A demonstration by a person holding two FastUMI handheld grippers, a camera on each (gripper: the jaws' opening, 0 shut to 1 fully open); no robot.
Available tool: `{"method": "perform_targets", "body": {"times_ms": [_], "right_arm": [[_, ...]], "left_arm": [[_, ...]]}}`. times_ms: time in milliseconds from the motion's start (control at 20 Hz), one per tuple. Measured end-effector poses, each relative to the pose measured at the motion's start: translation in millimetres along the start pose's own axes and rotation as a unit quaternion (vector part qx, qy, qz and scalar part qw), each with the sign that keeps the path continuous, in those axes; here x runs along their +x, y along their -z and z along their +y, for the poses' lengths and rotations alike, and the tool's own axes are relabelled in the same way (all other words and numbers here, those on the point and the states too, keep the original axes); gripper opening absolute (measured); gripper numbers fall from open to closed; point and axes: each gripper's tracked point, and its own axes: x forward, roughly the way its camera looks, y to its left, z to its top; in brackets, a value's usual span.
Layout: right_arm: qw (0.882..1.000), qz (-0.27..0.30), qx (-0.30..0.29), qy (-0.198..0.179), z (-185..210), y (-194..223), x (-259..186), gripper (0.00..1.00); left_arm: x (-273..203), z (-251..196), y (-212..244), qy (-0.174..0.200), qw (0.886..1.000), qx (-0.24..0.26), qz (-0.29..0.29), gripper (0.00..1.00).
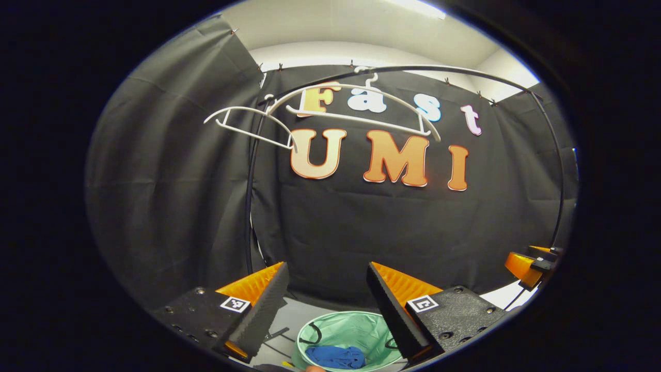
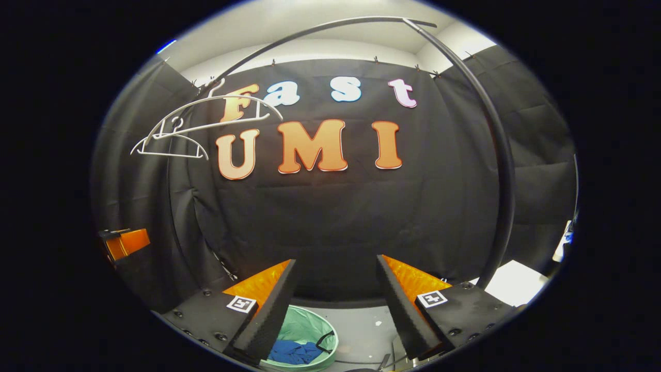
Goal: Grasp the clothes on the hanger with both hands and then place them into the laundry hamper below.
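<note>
In the left gripper view, the left gripper (image 1: 326,305) is nearest, with its fingers spread apart and nothing between them. Below and beyond the fingers stands the hamper (image 1: 330,330), a pale green round one, on the floor. The clothes (image 1: 335,356), a blue bundle, lie inside the hamper at its bottom. Well above the hamper a black rail (image 1: 413,68) curves across the booth, and two white hangers (image 1: 356,111) hang from it, both bare. The right gripper (image 1: 529,263) shows to the right of the hamper, higher than it.

In the right gripper view, the right gripper (image 2: 336,305) also has its fingers wide apart and holds nothing. The hamper (image 2: 323,330) stands below its left finger, with the clothes (image 2: 294,351) inside.
</note>
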Motion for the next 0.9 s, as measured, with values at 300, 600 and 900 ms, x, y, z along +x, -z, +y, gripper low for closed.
{"method": "perform_targets", "body": {"times_ms": [300,600,900], "right_arm": [[1.000,-0.013,-0.009,0.001,-3,-14,-15,0.89],[1.000,-0.012,-0.005,0.002,-5,-15,-19,0.89],[1.000,-0.015,-0.002,0.003,-2,-13,-16,0.89]], "left_arm": [[-13,1,-8,0.000,1.000,-0.001,-0.015,0.94],[-16,2,-6,-0.001,1.000,-0.002,-0.012,0.94],[-19,3,-5,-0.004,1.000,-0.003,-0.012,0.94]]}}
